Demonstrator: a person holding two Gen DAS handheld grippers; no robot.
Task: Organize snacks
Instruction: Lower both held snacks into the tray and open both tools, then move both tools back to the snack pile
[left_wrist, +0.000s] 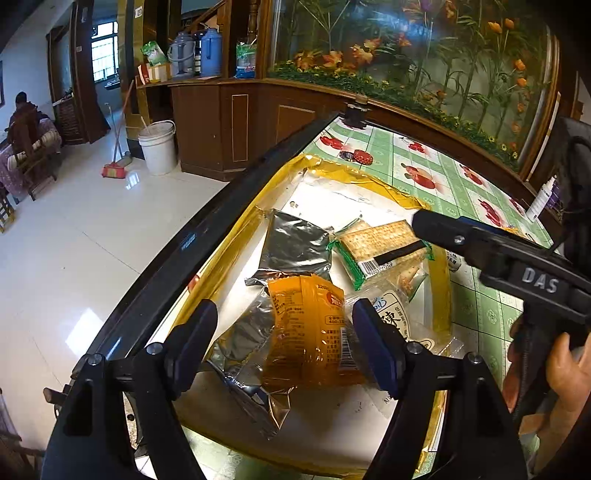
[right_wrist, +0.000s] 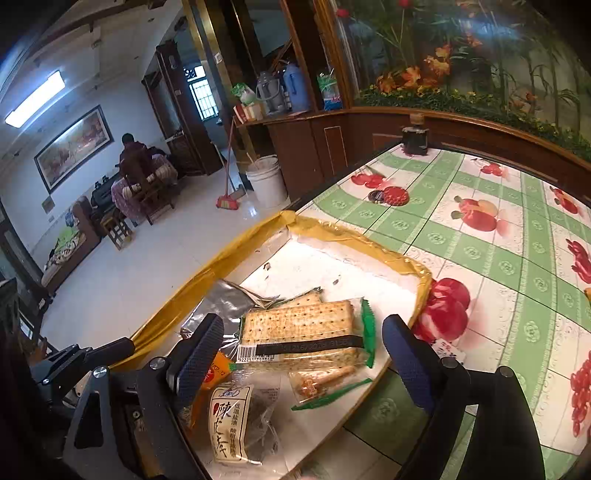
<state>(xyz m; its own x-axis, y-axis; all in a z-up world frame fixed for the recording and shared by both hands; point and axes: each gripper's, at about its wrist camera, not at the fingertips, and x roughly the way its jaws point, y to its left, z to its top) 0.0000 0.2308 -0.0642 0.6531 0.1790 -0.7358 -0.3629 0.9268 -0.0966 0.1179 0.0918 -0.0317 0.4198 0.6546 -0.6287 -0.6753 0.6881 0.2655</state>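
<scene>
Both tongs, left (left_wrist: 284, 343) and right (right_wrist: 303, 358), are held released above the snack-filled tray (right_wrist: 424, 275), orange packet (left_wrist: 310, 328) and cracker pack (right_wrist: 299, 332) below.

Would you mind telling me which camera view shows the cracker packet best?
The right wrist view: the cracker packet lies whole and near between the open fingers. In the left wrist view, it sits farther off, its end covered by the right gripper.
</scene>
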